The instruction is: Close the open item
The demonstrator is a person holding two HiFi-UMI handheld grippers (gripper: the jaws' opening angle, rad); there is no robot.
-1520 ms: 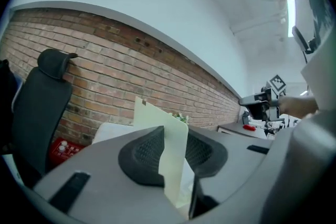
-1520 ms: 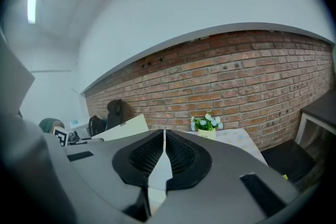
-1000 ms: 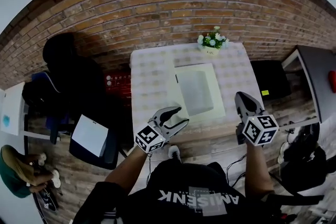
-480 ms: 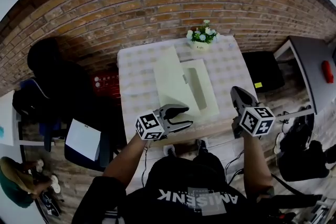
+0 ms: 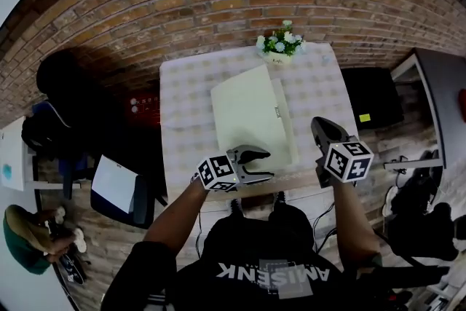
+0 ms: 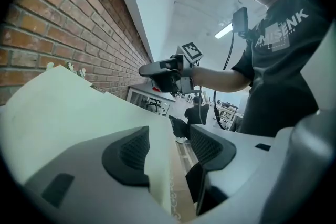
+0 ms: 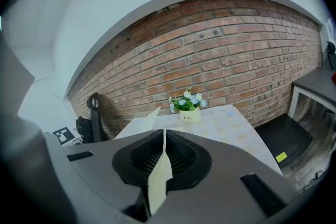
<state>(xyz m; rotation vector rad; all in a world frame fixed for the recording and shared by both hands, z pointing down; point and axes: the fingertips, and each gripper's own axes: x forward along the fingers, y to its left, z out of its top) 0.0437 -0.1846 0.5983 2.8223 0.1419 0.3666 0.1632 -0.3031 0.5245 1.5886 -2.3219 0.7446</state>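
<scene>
on the desk [image 5: 182, 91], the pale box [image 5: 286, 135] is sitting near the middle and reaching almost to the front edge. its lid [image 5: 244, 113] is lying nearly down over it; whether it is seated i cannot tell. the left gripper [image 5: 268, 162] is at the lid's front edge. its fingers are standing wide and have just been opening, with that edge between them but not pinched. the right gripper [image 5: 319, 127] is clamping its fingers tight on a thin pale card edge, seemingly the box's right side. the risks, as i am judging them: the lid dropping crooked as the left lets go, or the right pinch dragging the box over the near desk edge. the flower pot [image 5: 279, 54] is crowding the back, while bare desk is lying open to the left.
</scene>
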